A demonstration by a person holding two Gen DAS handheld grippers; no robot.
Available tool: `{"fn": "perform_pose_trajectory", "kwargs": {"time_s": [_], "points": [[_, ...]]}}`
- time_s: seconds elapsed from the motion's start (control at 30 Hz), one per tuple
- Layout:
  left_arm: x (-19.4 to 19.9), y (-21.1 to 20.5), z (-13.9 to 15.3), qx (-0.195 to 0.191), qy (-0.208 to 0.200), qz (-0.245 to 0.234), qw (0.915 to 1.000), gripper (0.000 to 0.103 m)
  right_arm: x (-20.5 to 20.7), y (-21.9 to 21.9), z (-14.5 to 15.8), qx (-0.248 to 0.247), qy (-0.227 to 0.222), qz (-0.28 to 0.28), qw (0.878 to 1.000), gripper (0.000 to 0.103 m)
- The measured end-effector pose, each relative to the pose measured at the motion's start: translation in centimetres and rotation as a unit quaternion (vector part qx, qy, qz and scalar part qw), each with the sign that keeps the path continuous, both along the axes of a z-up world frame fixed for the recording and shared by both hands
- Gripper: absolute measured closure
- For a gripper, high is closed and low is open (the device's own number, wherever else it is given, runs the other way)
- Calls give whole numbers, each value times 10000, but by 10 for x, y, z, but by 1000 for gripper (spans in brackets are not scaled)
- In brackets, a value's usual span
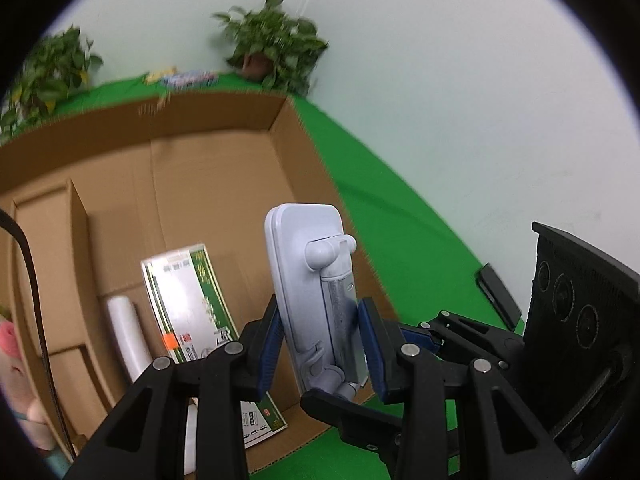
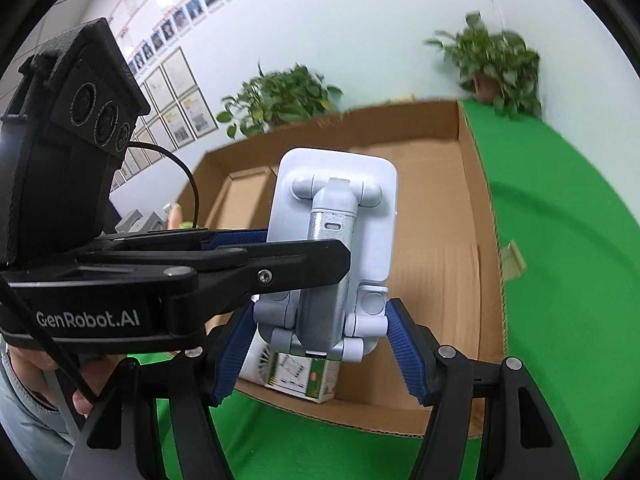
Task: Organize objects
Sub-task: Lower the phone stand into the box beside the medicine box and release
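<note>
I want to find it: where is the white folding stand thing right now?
The white folding stand is held upright in the left gripper, above the near edge of the cardboard box, with the right gripper open just beneath it.

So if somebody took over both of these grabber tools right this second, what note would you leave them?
Left gripper: shut on the pale grey folding plastic phone stand, held upright over the open brown cardboard box.
Right gripper: open, its fingers either side of the stand's base, not clamping.
Already in the box: a green-and-white carton and a white roll.
Left: set the stand in the box and let go.
</note>
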State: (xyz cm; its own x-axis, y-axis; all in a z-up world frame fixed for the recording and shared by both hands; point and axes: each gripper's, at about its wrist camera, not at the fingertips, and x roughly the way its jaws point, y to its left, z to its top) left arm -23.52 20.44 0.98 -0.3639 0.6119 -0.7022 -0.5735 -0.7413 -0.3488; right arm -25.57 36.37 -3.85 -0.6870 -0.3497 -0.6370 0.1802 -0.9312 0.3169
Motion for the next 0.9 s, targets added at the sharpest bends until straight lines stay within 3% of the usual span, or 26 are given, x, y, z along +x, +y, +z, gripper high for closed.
{"fn": "perform_pose_trajectory", "kwargs": {"time_s": [0.33, 0.63, 0.67, 0.7, 0.9], "points": [[-19, 14, -60, -468, -771, 153, 9958, 67, -24, 13, -69, -415, -890, 57, 9952, 41], [-21, 22, -81, -575, -1044, 205, 9927, 67, -30, 16, -90, -291, -1234, 68, 9919, 41], [-21, 23, -84, -621, -1076, 212, 9920, 72, -32, 15, -91, -261, -1249, 74, 9918, 41], [-20, 24, -85, -654, -1071, 201, 9919, 73, -32, 13, -91, -220, -1254, 101, 9918, 61], [-18, 23, -81, -681, -1080, 247, 9915, 72, -38, 7, -91, -238, -1351, 152, 9904, 60]]}}
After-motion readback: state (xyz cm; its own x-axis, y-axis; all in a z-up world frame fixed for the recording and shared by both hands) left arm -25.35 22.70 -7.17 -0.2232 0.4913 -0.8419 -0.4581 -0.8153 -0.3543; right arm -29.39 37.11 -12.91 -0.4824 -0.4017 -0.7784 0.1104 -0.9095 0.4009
